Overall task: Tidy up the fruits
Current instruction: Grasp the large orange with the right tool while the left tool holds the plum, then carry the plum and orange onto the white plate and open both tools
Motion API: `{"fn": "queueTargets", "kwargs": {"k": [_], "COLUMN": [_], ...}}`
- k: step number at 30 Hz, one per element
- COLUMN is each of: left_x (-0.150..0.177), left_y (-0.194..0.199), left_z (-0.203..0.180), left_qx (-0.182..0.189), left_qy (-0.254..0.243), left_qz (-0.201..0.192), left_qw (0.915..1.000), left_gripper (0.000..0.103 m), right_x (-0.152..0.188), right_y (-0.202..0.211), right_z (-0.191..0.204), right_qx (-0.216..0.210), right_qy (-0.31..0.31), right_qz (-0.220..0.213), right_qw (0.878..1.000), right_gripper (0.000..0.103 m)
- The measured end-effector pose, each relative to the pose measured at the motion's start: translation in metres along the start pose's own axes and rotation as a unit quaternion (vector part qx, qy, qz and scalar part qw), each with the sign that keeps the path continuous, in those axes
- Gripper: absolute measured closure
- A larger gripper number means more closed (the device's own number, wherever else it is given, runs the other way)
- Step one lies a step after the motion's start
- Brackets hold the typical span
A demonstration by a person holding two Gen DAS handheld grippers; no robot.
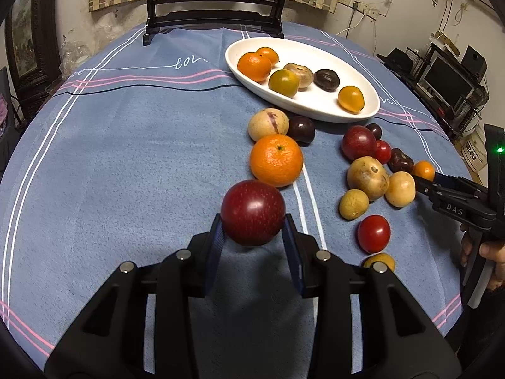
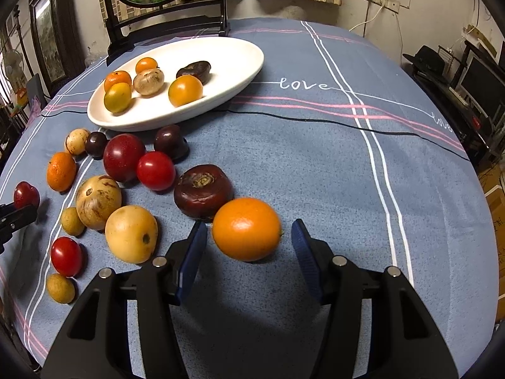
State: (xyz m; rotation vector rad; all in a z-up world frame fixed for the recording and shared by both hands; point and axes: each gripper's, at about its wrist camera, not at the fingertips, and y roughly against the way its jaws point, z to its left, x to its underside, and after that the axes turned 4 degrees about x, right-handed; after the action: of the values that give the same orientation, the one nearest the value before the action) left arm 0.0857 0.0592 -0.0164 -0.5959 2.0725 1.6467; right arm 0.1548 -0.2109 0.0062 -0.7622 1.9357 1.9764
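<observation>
Left tool (image 1: 254,237): pads clamped on dark red round apple (image 1: 252,212), lifted clear of blue striped table (image 1: 126,173). White oval ceramic dish (image 1: 315,107) holds 6 fruits so far; approx. 12 more loose on cloth nearby. Right tool (image 2: 249,243): fingers apart either side of small smooth orange fruit (image 2: 246,229), not gripping yet. Est. one-third done.

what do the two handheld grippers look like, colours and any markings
Both the left gripper and right gripper are matte black plastic with ribbed dark blue pads and round silver pivot pins. White letters DAS mark the right one, beside a green light.
</observation>
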Motion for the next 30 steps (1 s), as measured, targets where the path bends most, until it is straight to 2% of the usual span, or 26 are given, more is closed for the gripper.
{"fn": "queueTargets", "kwargs": {"k": [2, 4, 6, 8, 14, 23, 28, 29, 30], "left_x": [0.001, 0.001, 0.002, 0.002, 0.003, 0.005, 0.007, 0.008, 0.008], "left_y": [0.001, 0.001, 0.002, 0.002, 0.005, 0.009, 0.011, 0.011, 0.011], "left_z": [-0.001, -0.002, -0.003, -0.004, -0.004, -0.005, -0.008, -0.008, -0.008], "left_qx": [0.001, 0.001, 0.003, 0.004, 0.002, 0.001, 0.004, 0.004, 0.003], "left_qy": [-0.001, -0.001, -0.003, -0.004, -0.006, -0.008, -0.010, -0.011, -0.011], "left_qz": [0.001, 0.001, 0.000, 0.000, -0.001, -0.002, -0.001, -0.001, -0.001], "left_qw": [1.0000, 1.0000, 1.0000, 1.0000, 1.0000, 1.0000, 0.9999, 0.9999, 0.9999], "left_gripper": [0.066, 0.066, 0.066, 0.066, 0.066, 0.066, 0.066, 0.066, 0.066], "right_x": [0.000, 0.000, -0.001, 0.000, 0.007, 0.023, 0.022, 0.022, 0.022], "right_y": [0.001, 0.001, 0.002, 0.003, 0.009, 0.023, 0.021, 0.022, 0.022], "right_z": [0.002, 0.002, 0.003, 0.005, -0.002, -0.003, 0.000, 0.001, 0.001], "right_qx": [0.003, 0.008, 0.008, 0.015, 0.003, -0.013, -0.001, -0.001, -0.001], "right_qy": [0.003, 0.003, 0.005, 0.012, -0.013, -0.014, 0.001, 0.004, 0.005], "right_qz": [-0.003, -0.004, -0.005, -0.009, -0.013, -0.022, -0.017, -0.017, -0.018], "right_qw": [1.000, 1.000, 1.000, 1.000, 1.000, 1.000, 1.000, 1.000, 1.000], "right_gripper": [0.047, 0.060, 0.062, 0.062, 0.062, 0.062, 0.061, 0.059, 0.051]}}
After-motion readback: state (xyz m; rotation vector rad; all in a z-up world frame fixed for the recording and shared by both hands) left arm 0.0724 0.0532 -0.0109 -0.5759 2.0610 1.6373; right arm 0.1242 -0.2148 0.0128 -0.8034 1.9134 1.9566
